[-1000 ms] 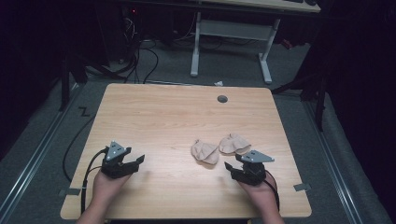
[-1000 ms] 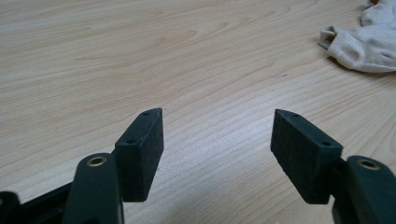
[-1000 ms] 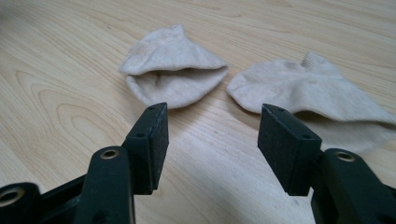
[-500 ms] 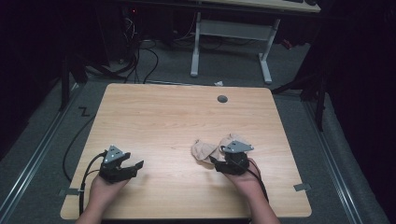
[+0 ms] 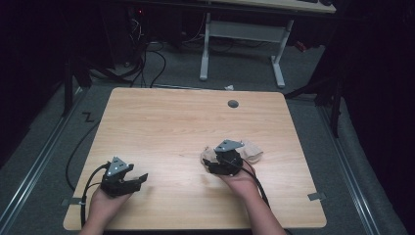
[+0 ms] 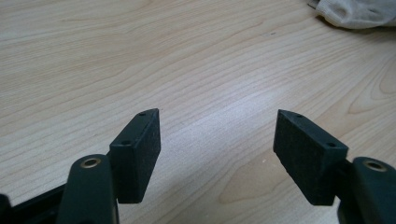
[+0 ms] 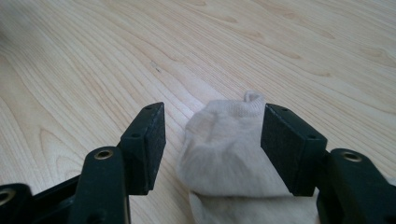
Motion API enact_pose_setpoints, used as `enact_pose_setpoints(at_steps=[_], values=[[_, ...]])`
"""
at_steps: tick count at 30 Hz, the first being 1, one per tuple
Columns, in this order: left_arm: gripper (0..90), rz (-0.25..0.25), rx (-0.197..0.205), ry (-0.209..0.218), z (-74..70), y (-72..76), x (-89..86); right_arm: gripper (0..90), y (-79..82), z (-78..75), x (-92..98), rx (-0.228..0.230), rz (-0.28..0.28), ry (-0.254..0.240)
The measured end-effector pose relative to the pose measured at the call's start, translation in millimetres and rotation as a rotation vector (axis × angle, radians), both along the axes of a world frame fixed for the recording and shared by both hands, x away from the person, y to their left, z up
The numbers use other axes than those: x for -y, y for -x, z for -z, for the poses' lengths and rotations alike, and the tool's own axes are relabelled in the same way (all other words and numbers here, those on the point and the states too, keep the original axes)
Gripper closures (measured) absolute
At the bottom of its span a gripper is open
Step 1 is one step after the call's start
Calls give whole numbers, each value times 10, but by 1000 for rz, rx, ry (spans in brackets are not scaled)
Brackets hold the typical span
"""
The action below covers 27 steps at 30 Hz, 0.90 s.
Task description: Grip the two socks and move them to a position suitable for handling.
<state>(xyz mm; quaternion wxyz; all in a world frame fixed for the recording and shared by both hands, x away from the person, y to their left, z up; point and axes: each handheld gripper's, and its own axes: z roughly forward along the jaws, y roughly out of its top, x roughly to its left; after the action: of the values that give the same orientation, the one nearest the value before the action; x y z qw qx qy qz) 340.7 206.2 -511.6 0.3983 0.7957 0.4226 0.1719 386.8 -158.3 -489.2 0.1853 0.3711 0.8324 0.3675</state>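
Tabletop (image 5: 161, 122) grain runs pale under both hands. At seven o'clock the left claw (image 5: 138, 179) gapes, released, over bare wood. Toward four o'clock the right claw (image 5: 209, 165) has just been opening; its own view shows a beige sock (image 7: 229, 149) between the unclenched pads, a second sock (image 5: 251, 152) just beyond.

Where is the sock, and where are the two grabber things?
sock (image 7: 224, 154), right gripper view, on its crumpled middle between the jaws.
right gripper (image 7: 212, 140), right gripper view, midway between its open fingertips.
left gripper (image 6: 217, 149), left gripper view, midway between its open fingertips, over bare table.
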Motion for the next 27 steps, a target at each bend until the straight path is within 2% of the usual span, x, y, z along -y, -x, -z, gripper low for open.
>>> enact_pose_setpoints(at_steps=[2,5,9,11,13,14,15,20,22,27], values=[[327,-1,4,-1,-18,25,-5,408,-8,15,-51,0,-7,10],[331,-11,17,12,-44,41,-12,425,10,49,-57,5,-7,-1],[333,-9,22,14,-59,29,-4,493,43,83,-32,23,8,32],[334,-8,22,21,-52,17,9,569,42,81,67,26,41,28],[335,-3,23,13,-50,7,21,728,53,74,202,16,64,15],[336,-3,23,13,-50,7,21,728,53,74,202,16,64,15],[339,3,24,5,-44,-5,32,898,83,69,319,21,90,24],[353,10,22,13,-48,-7,60,900,84,96,412,1,113,45],[356,24,24,8,-61,8,80,900,69,183,422,-38,114,59],[368,26,24,23,-82,9,81,900,79,280,398,-77,95,86]])
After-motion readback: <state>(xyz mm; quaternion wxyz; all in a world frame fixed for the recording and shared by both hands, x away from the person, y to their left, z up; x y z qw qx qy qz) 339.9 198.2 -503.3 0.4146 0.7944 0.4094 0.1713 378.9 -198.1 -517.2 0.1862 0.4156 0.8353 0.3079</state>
